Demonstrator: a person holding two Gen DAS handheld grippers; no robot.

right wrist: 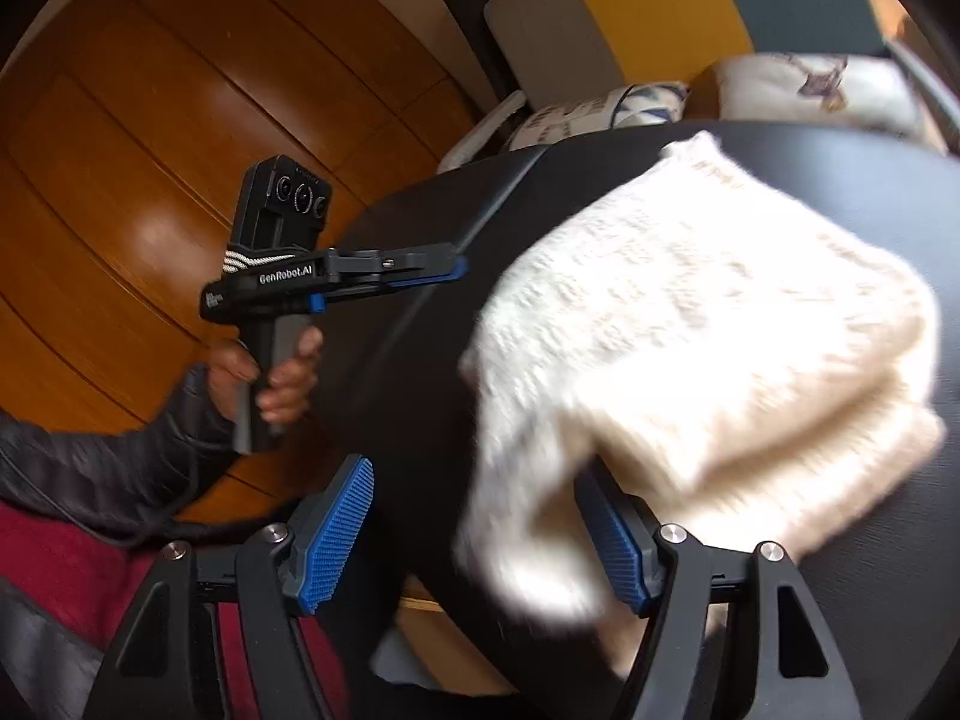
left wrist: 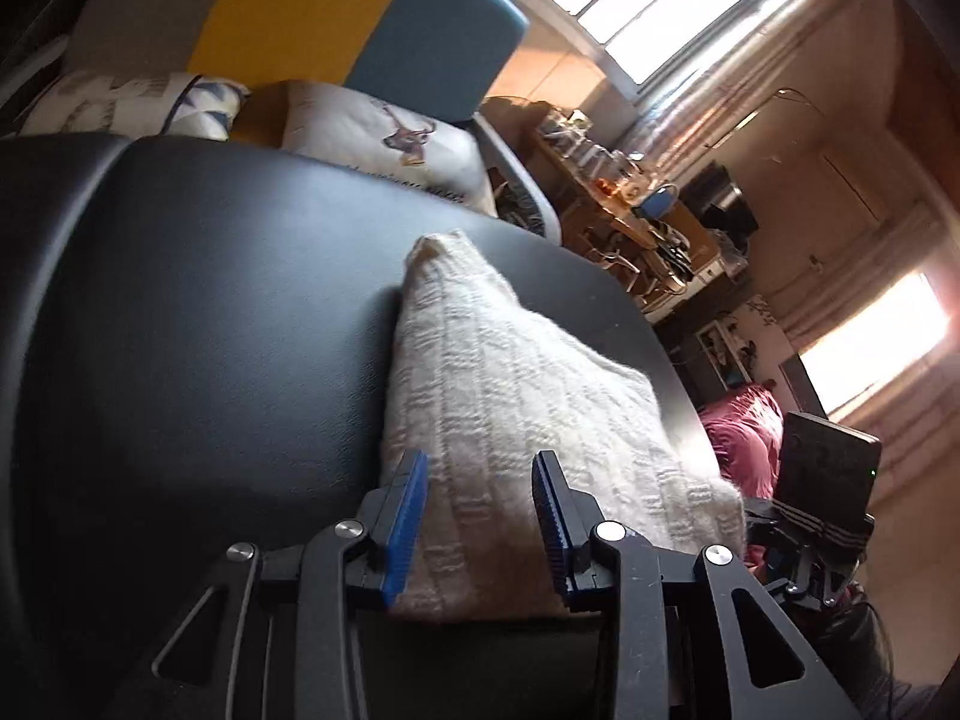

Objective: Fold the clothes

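A cream knitted sweater (left wrist: 510, 396) lies folded into a thick bundle on the black table (left wrist: 210, 330). My left gripper (left wrist: 480, 510) is open just short of the sweater's near edge, with nothing between its blue pads. In the right wrist view the sweater (right wrist: 690, 330) shows stacked layers, and a blurred flap hangs over the table (right wrist: 420, 360) edge between the fingers of my open right gripper (right wrist: 480, 540). A hand (right wrist: 288, 378) holds the left gripper (right wrist: 456, 267) at the table's left edge, apart from the sweater.
Behind the table stands a yellow and blue chair back (left wrist: 360, 18) with printed cushions (left wrist: 384, 138). A cluttered desk (left wrist: 630, 204) and bright windows lie far right. Wooden floor (right wrist: 150, 150) lies left of the table. A dark sleeve (right wrist: 90, 462) and red cloth (right wrist: 60, 558) sit low left.
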